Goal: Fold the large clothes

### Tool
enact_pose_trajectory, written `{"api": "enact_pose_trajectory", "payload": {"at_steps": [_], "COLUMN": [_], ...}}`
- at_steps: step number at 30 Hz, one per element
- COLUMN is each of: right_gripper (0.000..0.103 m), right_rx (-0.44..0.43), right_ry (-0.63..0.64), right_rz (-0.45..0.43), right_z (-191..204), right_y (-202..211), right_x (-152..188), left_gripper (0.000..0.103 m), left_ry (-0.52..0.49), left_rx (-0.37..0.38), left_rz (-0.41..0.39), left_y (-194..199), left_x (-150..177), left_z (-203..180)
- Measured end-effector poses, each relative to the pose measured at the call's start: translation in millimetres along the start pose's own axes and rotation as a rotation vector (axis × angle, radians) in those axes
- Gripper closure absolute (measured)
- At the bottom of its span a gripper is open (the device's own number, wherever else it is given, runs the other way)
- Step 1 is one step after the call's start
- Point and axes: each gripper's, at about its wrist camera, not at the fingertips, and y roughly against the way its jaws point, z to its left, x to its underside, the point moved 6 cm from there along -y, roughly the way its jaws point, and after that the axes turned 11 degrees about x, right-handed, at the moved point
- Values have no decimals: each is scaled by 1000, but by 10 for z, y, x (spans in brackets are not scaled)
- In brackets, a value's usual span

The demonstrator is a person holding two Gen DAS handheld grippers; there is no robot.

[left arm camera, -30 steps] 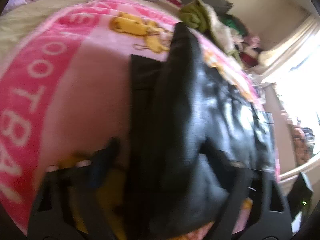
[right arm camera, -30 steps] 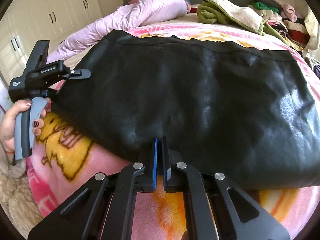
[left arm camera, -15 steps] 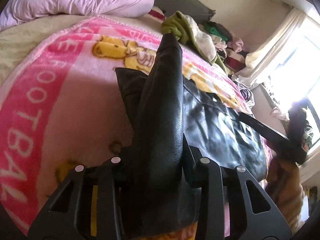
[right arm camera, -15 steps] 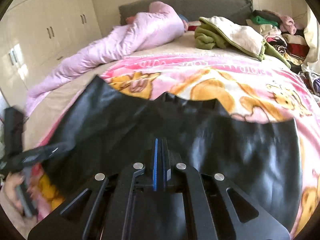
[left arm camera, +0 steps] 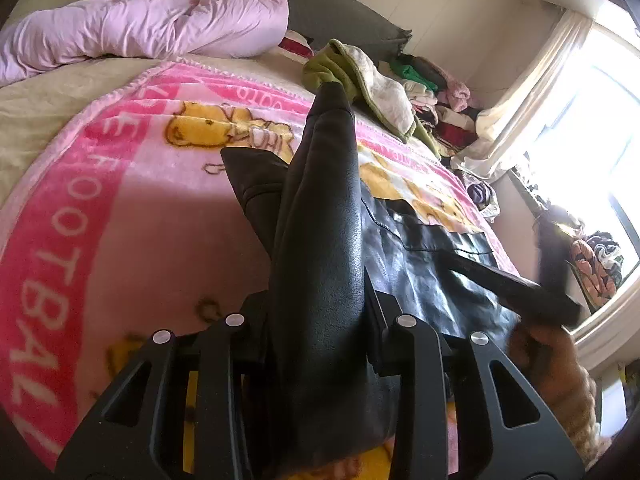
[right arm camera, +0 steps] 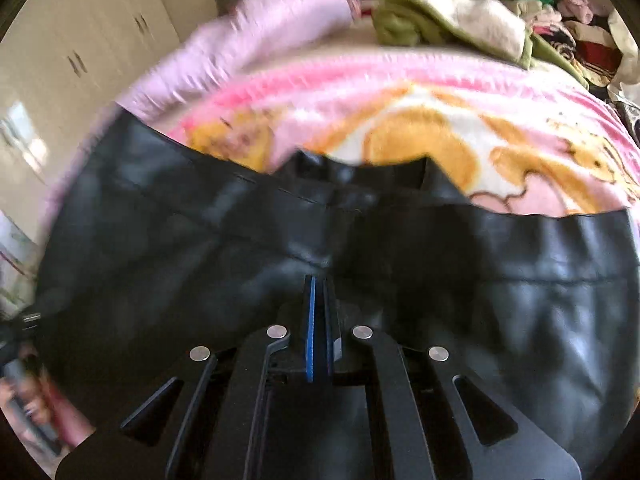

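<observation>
A large black leather garment (left arm camera: 412, 256) lies on the pink cartoon blanket (left arm camera: 140, 216) on the bed. My left gripper (left arm camera: 320, 320) is shut on a thick folded edge of the garment (left arm camera: 320, 264), held up off the blanket. My right gripper (right arm camera: 318, 300) is shut on the near edge of the same garment (right arm camera: 520, 280), which spreads wide and partly lifted before it. The right gripper and the hand holding it show in the left wrist view (left arm camera: 532, 292). The left gripper shows blurred at the far left of the right wrist view (right arm camera: 20, 332).
A pink duvet (left arm camera: 152, 24) lies at the head of the bed. A green and cream cloth (left arm camera: 360, 80) and a pile of clothes (left arm camera: 436, 100) sit at the far side. A bright window (left arm camera: 592, 140) is on the right. White wardrobes (right arm camera: 80, 52) stand to the left.
Both grippers have lifted the garment's near edge and carried it forward over the rest. More blanket now shows beyond the garment. The right wrist view is blurred by motion.
</observation>
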Motion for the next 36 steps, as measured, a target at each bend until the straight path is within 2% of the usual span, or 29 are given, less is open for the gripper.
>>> {"api": "enact_pose_trajectory", "payload": {"at_steps": [3,6,10,12,16,19,25,27,29,31,33,34,35,36], "right_gripper": [100,100,100,100,100,99,98,91,71,60,48,34,26,25], "right_rx": [0,-25,-26,-21,-48,-108,-164,-186,-212,-240,-267,-289,-307,-318], "right_ry": [68,94,110,97,68,18,-57,-63,-69,-59,-63,-68,-70,-62], "right_rz": [-30,-17,73,72,83,84,-63,-106,-142,-149,-136,-114,-96,-67], "right_z": [67,134,176,170,142,67,-105,-114,-118,-76,-37,-5,34,98], "right_y": [357,527,415,326,303,416,1012,1216,1408,1542,1600,1602,1597,1559], "right_x": [268,589,1032,1142,1130,1059,588,450,277,140,-2,-59,-124,-193], "left_gripper": [77,77,77,77,77,77,77,79,79,79,79,79,79,79], "left_ry": [-7,-20,-39,-44,-62,-53,-89,-104,-124,-145,-167,-177,-189,-195], "left_rx": [3,11,14,20,6,19,29,40,41,43,42,34,32,30], "left_rz": [-7,-17,-22,-18,-29,-42,-70,-78,-79,-78,-71,-72,-67,-63], "left_y": [13,41,62,51,59,94,97,89,70,39,7,-10,-33,-46], "left_x": [-14,-31,-22,0,3,-8,-69,-78,-72,-53,-14,-2,27,51], "left_z": [-42,-94,-184,-232,-265,-300,-628,-779,-909,-1040,-1143,-1177,-1231,-1260]}}
